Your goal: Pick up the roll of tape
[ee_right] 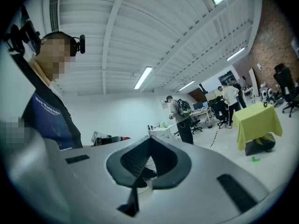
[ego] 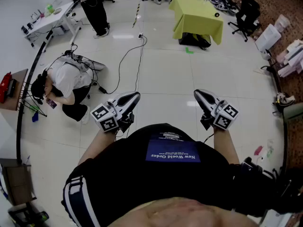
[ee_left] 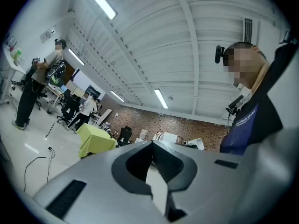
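Both sets of jaws are closed up with nothing in them. The left gripper has its two tips meeting in a point with only bare floor showing through the gap behind them. The right gripper is the same, tips pressed together and empty. In the head view both are held out in front of the person's torso, pointing out across the room and well apart from each other. That makes two grippers and two marker cubes, one on the left and one on the right.

As for the tape, I honestly can't pick it out for sure. There's a small dark thing sitting on the one green-covered table far across the floor, but it's too small to say if that's the roll. Either way it's nowhere near the jaws.

Further out, I count two other people clearly in the head view: one crouched on the floor off to the left and one standing by a white desk. One black cable snakes across the tiles.
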The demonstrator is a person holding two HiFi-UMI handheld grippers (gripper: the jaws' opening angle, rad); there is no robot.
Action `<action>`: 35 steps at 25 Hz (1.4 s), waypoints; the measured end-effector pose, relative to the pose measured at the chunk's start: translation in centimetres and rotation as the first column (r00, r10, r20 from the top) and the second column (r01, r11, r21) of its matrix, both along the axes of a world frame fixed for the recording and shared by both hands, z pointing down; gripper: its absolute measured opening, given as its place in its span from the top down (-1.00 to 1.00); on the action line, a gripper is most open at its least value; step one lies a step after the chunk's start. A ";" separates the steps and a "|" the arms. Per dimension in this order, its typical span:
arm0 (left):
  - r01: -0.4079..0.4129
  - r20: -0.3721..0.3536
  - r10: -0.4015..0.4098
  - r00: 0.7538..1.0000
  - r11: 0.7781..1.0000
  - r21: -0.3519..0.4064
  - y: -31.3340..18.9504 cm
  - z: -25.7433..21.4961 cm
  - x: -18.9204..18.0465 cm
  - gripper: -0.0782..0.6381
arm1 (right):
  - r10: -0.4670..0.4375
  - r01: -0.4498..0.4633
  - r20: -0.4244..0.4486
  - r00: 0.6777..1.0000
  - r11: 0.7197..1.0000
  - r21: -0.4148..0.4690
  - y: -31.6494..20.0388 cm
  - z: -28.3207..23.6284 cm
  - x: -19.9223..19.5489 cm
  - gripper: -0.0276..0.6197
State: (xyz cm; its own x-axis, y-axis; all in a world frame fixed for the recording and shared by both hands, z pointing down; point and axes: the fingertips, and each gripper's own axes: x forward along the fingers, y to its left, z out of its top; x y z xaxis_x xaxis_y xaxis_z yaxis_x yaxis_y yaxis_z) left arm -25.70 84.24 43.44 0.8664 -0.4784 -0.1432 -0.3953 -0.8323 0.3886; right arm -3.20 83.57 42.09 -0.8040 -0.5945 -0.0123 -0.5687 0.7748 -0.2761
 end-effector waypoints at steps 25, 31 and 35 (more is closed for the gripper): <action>0.113 -0.001 -0.113 0.994 0.993 0.034 -33.0 -3.4 11.3 0.77 | -0.141 0.140 0.020 0.990 0.989 0.048 -36.6 -1.8 10.5 0.96; 0.109 -0.007 -0.109 0.994 0.994 0.017 -39.5 -2.9 10.4 0.77 | -0.112 0.112 0.045 0.993 0.994 0.010 -42.9 -0.7 10.7 0.96; 0.089 -0.022 -0.089 0.996 0.996 0.015 -44.7 -2.3 8.2 0.77 | -0.095 0.095 0.018 0.995 0.995 0.012 -47.6 -0.8 8.7 0.96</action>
